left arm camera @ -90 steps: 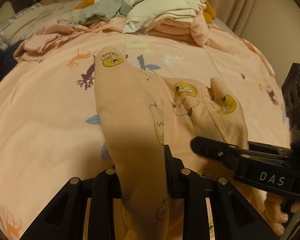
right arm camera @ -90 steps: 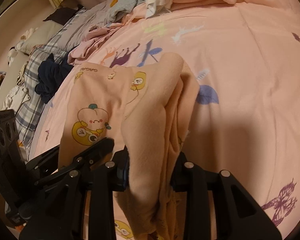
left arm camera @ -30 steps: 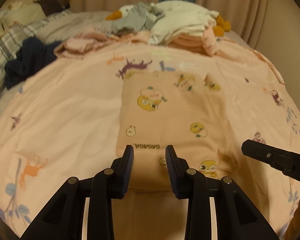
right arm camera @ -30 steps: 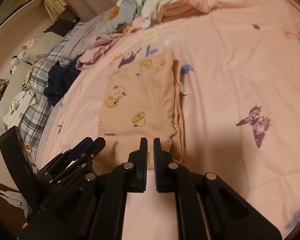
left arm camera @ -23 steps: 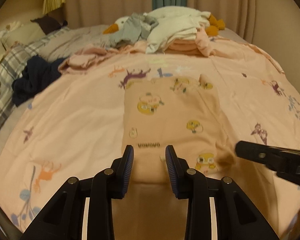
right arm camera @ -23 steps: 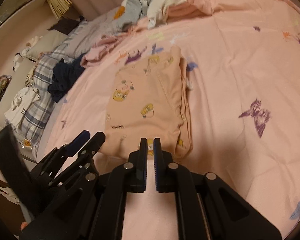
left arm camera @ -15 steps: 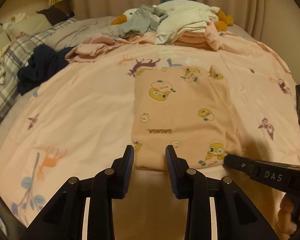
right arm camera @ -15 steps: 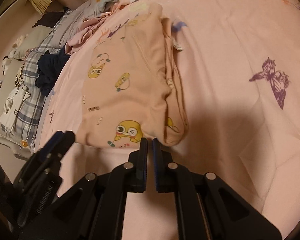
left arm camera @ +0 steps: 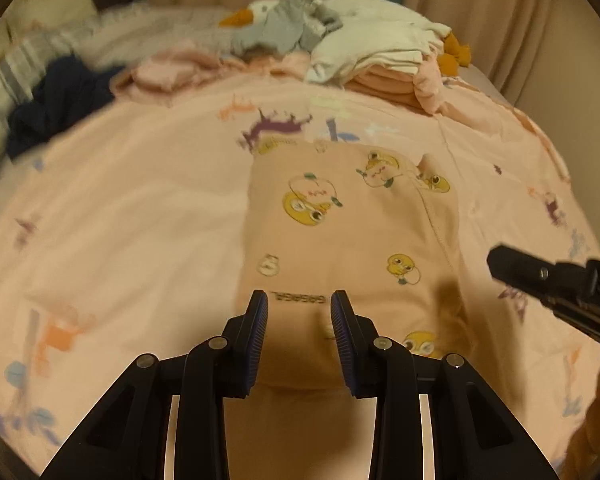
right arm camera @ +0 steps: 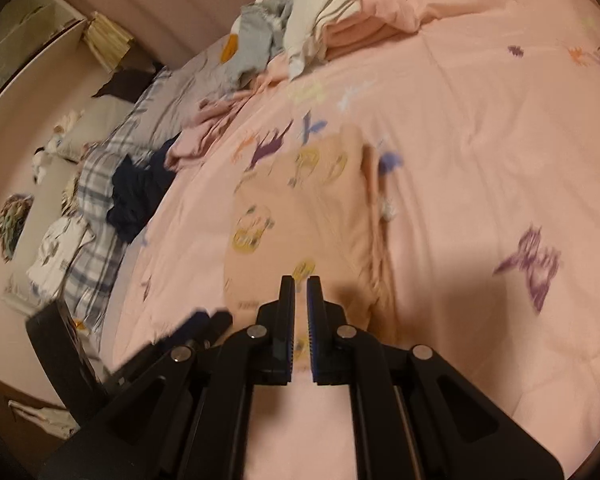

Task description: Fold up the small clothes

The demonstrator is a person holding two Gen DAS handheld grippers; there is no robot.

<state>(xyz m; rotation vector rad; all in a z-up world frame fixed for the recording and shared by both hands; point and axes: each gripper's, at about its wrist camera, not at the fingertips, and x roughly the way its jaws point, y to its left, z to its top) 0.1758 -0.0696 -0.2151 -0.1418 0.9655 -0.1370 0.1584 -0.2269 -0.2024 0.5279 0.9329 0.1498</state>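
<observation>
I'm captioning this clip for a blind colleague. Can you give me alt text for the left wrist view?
A folded peach garment printed with yellow cartoon ducks lies flat on a pink animal-print bedspread, just ahead of the open, empty left gripper. The right gripper pokes in from the right edge, and a pile of unfolded clothes sits at the far end of the bed.

One folded garment (left arm camera: 352,240), two grippers, one clothes pile (left arm camera: 364,56), one bedspread (left arm camera: 140,200).

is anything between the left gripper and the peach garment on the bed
Nothing visible. The left gripper hangs with its jaws apart and empty, directly over the near edge of the folded peach garment, which lies flat on the pink duvet. The right gripper is off to the side, not in the path.
</observation>
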